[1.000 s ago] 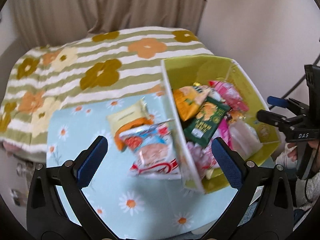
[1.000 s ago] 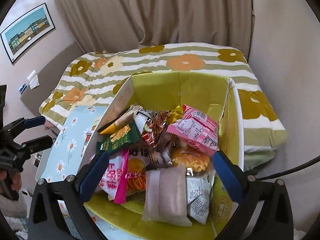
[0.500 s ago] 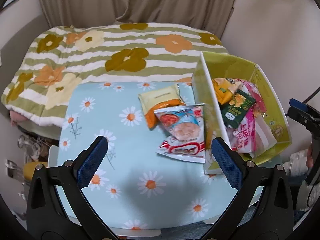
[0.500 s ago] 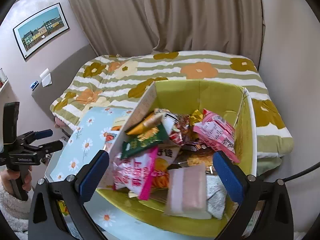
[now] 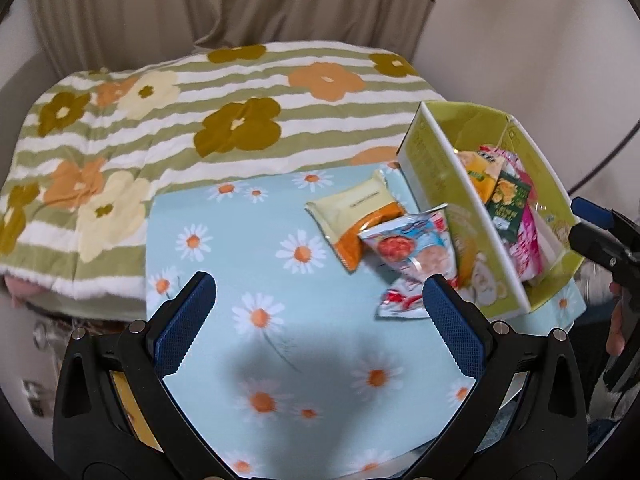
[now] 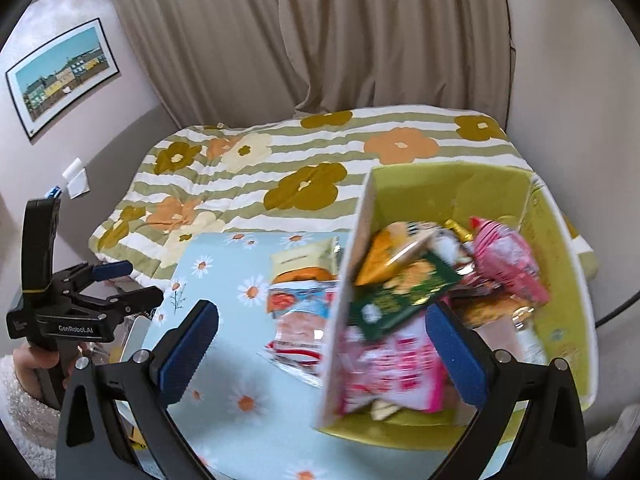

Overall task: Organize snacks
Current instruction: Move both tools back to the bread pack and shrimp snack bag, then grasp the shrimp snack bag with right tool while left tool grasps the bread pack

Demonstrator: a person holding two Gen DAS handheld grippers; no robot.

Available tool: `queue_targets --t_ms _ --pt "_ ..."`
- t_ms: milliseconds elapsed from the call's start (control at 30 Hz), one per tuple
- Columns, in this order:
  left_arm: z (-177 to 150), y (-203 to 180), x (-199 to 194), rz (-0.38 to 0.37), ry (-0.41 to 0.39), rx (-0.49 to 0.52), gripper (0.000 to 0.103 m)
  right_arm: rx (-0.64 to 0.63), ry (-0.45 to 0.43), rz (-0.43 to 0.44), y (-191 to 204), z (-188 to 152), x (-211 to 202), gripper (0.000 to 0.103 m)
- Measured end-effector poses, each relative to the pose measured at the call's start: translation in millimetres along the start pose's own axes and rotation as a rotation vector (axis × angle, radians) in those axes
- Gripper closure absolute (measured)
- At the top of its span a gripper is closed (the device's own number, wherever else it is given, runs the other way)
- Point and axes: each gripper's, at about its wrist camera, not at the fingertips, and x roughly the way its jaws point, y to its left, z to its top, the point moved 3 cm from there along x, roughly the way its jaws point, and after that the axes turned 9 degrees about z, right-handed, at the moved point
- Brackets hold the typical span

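Snack packets lying on a daisy-print worktop beside a filled green box, with both tongs held apart and empty.

At the left, the left tongs (image 5: 319, 308) are held wide apart above the worktop (image 5: 256, 264), with nothing between the pads. Toward the worktop's far right corner a yellow-and-orange packet (image 5: 356, 216) is laid flat, and a pale blue packet with red print (image 5: 416, 256) is overlapped onto its near end and rests against the outer wall of the green box (image 5: 448, 184). The box is set at the right edge and is filled with mixed snack packets, a dark green packet (image 6: 400, 292) being uppermost. The right tongs (image 6: 322, 342) are also spread apart, hovering over the box's near wall, gripping nothing.
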Motion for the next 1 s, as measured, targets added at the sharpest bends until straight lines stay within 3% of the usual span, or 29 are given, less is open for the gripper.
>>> queue_targets --t_ms 200,400,567,667,733,900,1000 --pt "14 32 19 -0.075 0.025 0.084 0.000 0.055 0.018 -0.102 33 -11 36 0.000" --pt "25 40 53 -0.147 0.066 0.203 0.000 0.111 0.036 -0.239 48 -29 75 0.000" --pt "30 34 88 -0.201 0.097 0.282 0.000 0.082 0.087 -0.484 50 -48 120 0.000" --pt "32 26 110 -0.212 0.110 0.335 0.000 0.070 0.121 -0.557 44 -57 146 0.012" --pt "34 21 123 -0.225 0.118 0.360 0.000 0.042 0.135 -0.627 42 -59 158 0.014" --pt "37 9 145 -0.254 0.135 0.401 0.000 0.005 0.175 -0.694 34 -56 184 0.028" --pt "40 4 151 -0.265 0.134 0.425 0.000 0.033 0.191 -0.705 24 -55 193 0.030"
